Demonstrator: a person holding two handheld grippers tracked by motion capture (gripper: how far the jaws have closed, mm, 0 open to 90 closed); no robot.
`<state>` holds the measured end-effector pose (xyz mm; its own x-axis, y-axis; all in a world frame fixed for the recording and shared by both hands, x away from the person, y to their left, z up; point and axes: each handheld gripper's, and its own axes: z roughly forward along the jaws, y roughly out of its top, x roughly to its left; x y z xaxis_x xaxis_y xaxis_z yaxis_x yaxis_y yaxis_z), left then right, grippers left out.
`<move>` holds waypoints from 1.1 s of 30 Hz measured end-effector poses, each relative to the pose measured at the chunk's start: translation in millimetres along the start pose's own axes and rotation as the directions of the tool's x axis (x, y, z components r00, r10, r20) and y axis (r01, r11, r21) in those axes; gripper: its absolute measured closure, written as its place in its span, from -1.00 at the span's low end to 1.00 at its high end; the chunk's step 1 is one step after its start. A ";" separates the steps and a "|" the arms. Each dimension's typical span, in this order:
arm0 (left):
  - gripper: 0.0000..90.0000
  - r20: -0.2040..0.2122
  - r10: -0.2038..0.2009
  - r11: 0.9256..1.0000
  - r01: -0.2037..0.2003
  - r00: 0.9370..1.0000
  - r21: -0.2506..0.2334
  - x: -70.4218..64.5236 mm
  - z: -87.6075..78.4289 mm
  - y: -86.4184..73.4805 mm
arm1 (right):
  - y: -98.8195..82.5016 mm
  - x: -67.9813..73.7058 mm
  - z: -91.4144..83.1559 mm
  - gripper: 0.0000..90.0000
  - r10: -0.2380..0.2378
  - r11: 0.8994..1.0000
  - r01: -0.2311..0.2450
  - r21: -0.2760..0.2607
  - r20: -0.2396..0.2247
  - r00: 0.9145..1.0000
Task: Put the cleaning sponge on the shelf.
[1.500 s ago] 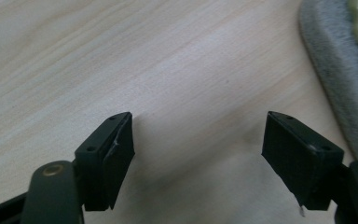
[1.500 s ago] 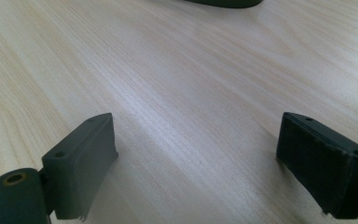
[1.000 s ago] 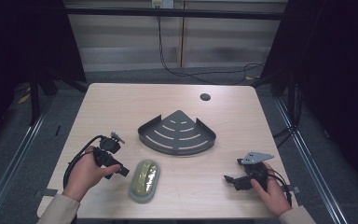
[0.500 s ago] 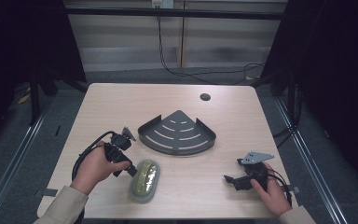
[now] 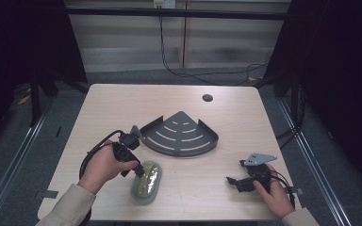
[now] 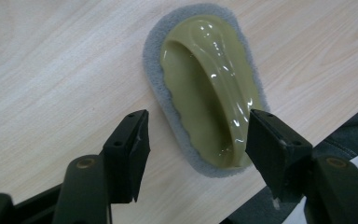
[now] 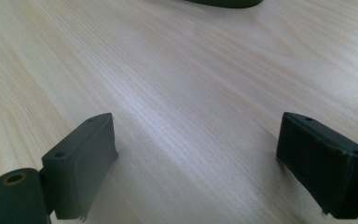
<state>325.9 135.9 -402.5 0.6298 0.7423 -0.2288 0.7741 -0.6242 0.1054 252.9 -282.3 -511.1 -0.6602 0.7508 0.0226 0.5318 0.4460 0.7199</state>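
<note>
The left gripper (image 6: pixel 193 140), jaws apart, is hovering over the scrubbing sponge (image 6: pixel 209 88) lying at 7 o'clock on the tabletop (image 5: pixel 122 108), which is probably light, with a soft grey pad and a glossy, slippery handle ridge (image 6: pixel 223 79), best pinched across.

No readable text, label, brand, number or sign on anything.
</note>
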 end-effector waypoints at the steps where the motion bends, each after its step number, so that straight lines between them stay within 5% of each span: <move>1: -0.11 0.001 -0.004 1.000 0.004 1.000 0.003 -0.7 0.6 0.4 | 0.0 0.0 0.0 -0.75 0.000 1.000 0.000 0.000 0.000 1.000; 27: 0.04 0.021 -0.013 1.000 0.012 1.000 0.024 -14.4 19.8 10.4 | 0.0 -0.1 0.0 -0.75 -0.001 1.000 0.001 0.000 0.000 1.000; 33: 0.19 0.017 -0.021 0.999 0.020 1.000 0.032 -16.6 25.0 11.7 | 0.0 -0.1 0.0 -0.75 -0.001 1.000 0.001 0.000 0.000 1.000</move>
<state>322.9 110.2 -421.7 0.6121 0.7509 -0.2479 0.7843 -0.6165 0.0694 252.9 -282.4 -511.2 -0.6608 0.7503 0.0218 0.5309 0.4467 0.7202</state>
